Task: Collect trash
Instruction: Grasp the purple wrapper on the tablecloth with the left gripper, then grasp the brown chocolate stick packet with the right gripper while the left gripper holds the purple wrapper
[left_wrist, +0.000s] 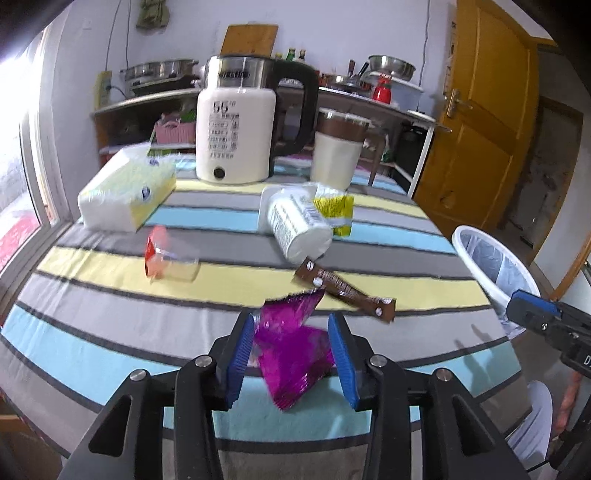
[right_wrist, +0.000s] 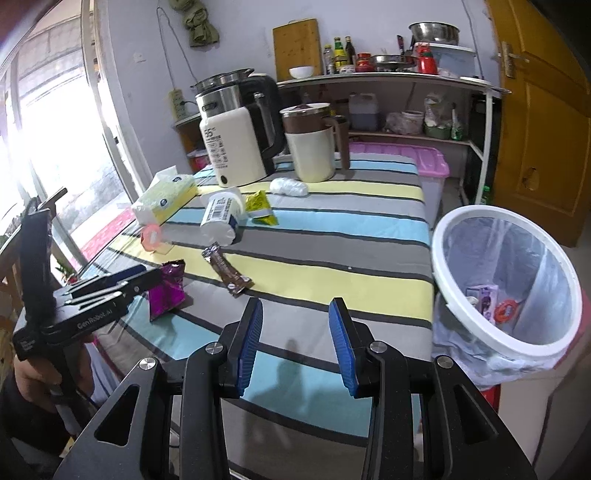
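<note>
my left gripper (left_wrist: 291, 347) stands half open around the purple wrapper (left_wrist: 291, 350), which sits at the near edge of the striped table (left_wrist: 110, 339); the pads are not pressing it as far as i can see, so i count it as not yet held; my right gripper (right_wrist: 295, 347) is open and empty, hovering over the near table edge just left of the white bin (right_wrist: 506, 280); the bin stands off the table's right side and already has a few scraps at its bottom, so some collecting looks done; left on the cloth are the brown wrapper (left_wrist: 343, 290) just beyond the purple one, the yellow packet (left_wrist: 334, 210) farther back, and a red-and-clear wrapper (left_wrist: 166, 258) to the left; most of the job remains, i judge.
</note>
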